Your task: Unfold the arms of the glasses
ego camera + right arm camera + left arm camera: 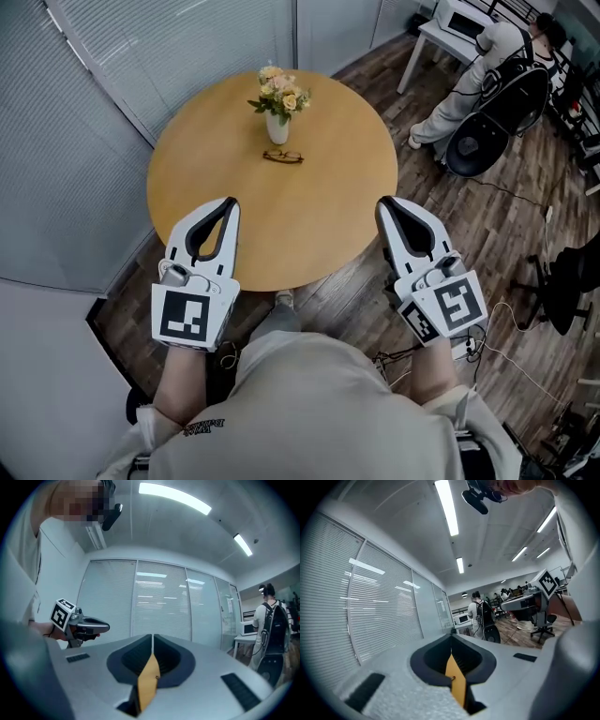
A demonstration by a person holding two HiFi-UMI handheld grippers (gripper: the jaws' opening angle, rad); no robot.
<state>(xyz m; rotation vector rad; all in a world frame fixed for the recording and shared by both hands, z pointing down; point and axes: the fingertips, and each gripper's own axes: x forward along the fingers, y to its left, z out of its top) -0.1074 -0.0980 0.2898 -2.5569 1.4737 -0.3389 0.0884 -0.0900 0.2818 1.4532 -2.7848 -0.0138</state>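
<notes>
Round wooden table (309,225) fills the middle of the head view, with slatted window blinds (112,66) along the left and dark wood floor (469,216) off to the right. At the far side of the tabletop stands a small white vase (277,128) of pale yellow and peach flowers (279,92). Just on the near side of it lie the glasses (283,157), flat on the wood, dark-framed, close to the vase's foot. They are too small to tell how the arms sit.

Down at the near edge, both tools are up. The left gripper (231,202) hovers over the near-left part of the table, tip pointing toward the far side. Its jaws are pressed together with nothing between them, and its own view shows only a thin slit with a sliver of orange tabletop through it. The right gripper (382,202) hangs at the near-right rim, angled slightly inward. Its jaws are likewise squeezed closed and empty. Both grippers sit well apart from the glasses, one to each side.

Far right, beyond the table, a person in light clothes (473,70) is at a white desk (441,37) that carries a white appliance (464,17), with a black chair (487,122) beside them.
</notes>
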